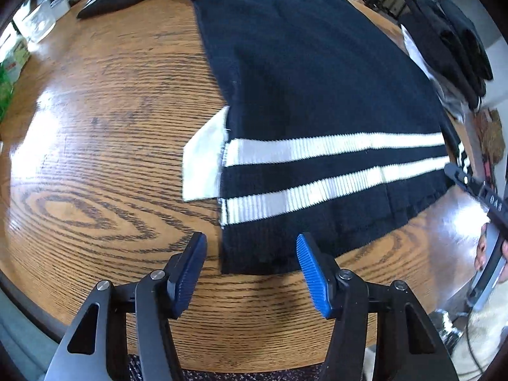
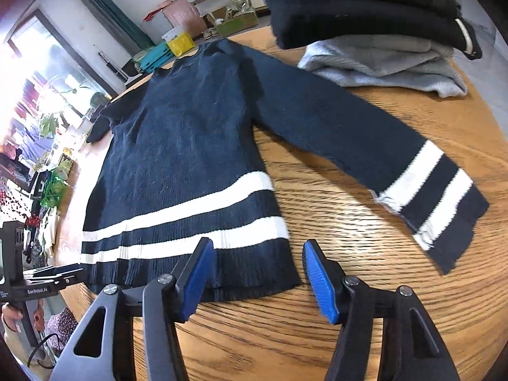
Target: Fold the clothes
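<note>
- Left gripper (image 1: 252, 273) has its blue-padded jaws spread wide with nothing between them, hanging just above the near left corner of the sweater's hem.
- Right gripper (image 2: 257, 277) is the same deal: jaws wide apart, empty, sitting over the near right corner of the hem.
- The navy sweater (image 2: 177, 146) lies flat on the round wooden table (image 2: 333, 333), hem toward the grippers, neck at the far side, two white stripes across the bottom.
- A white tag (image 1: 203, 162) sticks out from under the sweater's left edge, right by the stripes.
- Right sleeve (image 2: 365, 146) is stretched out sideways across the wood, with a matching striped cuff. The left sleeve runs off toward the far left.
- Stack of folded clothes (image 2: 374, 31) sits at the far right of the table, dark ones on top of a grey one, apart from the sweater.
</note>
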`<state>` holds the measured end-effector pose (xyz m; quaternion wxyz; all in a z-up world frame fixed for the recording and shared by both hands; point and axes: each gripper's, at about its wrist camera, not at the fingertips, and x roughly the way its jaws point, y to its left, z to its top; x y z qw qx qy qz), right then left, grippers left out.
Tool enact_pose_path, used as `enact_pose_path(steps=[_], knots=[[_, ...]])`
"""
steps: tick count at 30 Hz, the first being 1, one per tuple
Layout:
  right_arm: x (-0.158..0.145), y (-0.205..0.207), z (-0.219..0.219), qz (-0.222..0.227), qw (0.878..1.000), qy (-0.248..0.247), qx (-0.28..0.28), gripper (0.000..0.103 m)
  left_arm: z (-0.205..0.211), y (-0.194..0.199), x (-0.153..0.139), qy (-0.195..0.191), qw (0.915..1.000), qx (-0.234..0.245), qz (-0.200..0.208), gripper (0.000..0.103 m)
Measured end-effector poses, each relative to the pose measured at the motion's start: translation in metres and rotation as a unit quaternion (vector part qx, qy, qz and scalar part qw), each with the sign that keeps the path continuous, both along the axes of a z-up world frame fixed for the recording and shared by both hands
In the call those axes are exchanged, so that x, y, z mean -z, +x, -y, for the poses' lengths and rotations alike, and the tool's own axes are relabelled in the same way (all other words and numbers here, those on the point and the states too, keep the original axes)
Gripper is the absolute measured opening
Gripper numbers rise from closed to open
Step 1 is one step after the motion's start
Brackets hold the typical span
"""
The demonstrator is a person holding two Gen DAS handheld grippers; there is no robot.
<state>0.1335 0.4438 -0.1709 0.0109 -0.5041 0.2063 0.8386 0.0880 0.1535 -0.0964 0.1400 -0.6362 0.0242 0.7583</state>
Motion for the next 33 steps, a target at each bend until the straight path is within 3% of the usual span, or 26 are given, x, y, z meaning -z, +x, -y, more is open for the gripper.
enact_pose_path(steps=[2, 4, 5, 6, 8, 9, 10, 16, 18, 22, 25, 29, 30, 31, 32, 33], knots=[[0.001, -0.002, 0.004, -0.001, 1.0, 0.004, -0.005, 0.063, -0.002, 0.002, 0.0, -0.007, 1.0, 0.004, -0.003, 0.054], [0.002, -0.006, 0.009, 0.0, 1.0, 0.009, -0.01, 0.059, -0.004, 0.004, -0.001, -0.011, 0.9999, 0.009, -0.01, 0.034], [0.002, -0.008, 0.011, 0.001, 1.0, 0.013, -0.013, 0.054, -0.005, 0.005, 0.0, -0.011, 0.9997, 0.016, -0.014, 0.016], [0.002, -0.009, 0.015, 0.003, 1.0, 0.021, -0.017, 0.046, -0.005, 0.007, 0.0, -0.004, 0.9996, 0.023, -0.017, 0.009], [0.002, -0.009, 0.021, 0.008, 0.999, 0.038, -0.02, 0.034, -0.003, 0.011, 0.0, 0.001, 0.9993, 0.029, -0.024, 0.008], [0.002, -0.009, 0.023, 0.013, 0.999, 0.042, -0.019, 0.019, 0.0, 0.013, -0.001, 0.007, 0.9993, 0.027, -0.024, 0.008], [0.002, -0.007, 0.025, 0.015, 0.999, 0.045, -0.017, 0.01, 0.003, 0.014, -0.002, 0.012, 0.9993, 0.026, -0.023, 0.008], [-0.007, 0.017, 0.026, 0.001, 0.999, 0.032, -0.013, 0.009, 0.036, 0.031, -0.007, 0.017, 0.9996, 0.016, -0.018, 0.007], [-0.007, 0.027, 0.031, 0.005, 0.999, 0.026, -0.02, 0.009, 0.045, 0.04, -0.005, 0.015, 0.9997, 0.016, -0.009, 0.003], [-0.002, 0.049, 0.039, 0.018, 0.999, 0.024, -0.018, 0.006, 0.067, 0.062, -0.003, 0.002, 0.9998, 0.015, -0.009, 0.002], [0.004, 0.063, 0.04, 0.023, 1.0, -0.004, -0.019, 0.004, 0.082, 0.065, -0.005, 0.013, 0.9998, 0.001, -0.013, 0.002], [-0.004, 0.063, 0.037, 0.007, 1.0, -0.002, -0.01, 0.016, 0.081, 0.05, -0.011, 0.026, 0.9992, -0.022, -0.018, 0.006], [-0.008, 0.061, 0.035, 0.0, 1.0, -0.01, -0.006, 0.035, 0.079, 0.046, -0.012, 0.029, 0.9992, -0.024, -0.015, 0.016], [-0.013, 0.058, 0.032, -0.009, 1.0, -0.017, 0.0, 0.045, 0.077, 0.043, -0.012, 0.031, 0.9991, -0.026, -0.012, 0.025], [-0.017, 0.055, 0.031, -0.014, 1.0, -0.02, 0.004, 0.045, 0.074, 0.04, -0.011, 0.03, 0.9991, -0.027, -0.01, 0.049], [-0.019, 0.051, 0.033, -0.015, 1.0, -0.014, 0.001, 0.045, 0.072, 0.038, -0.01, 0.029, 0.9991, -0.029, -0.007, 0.062]])
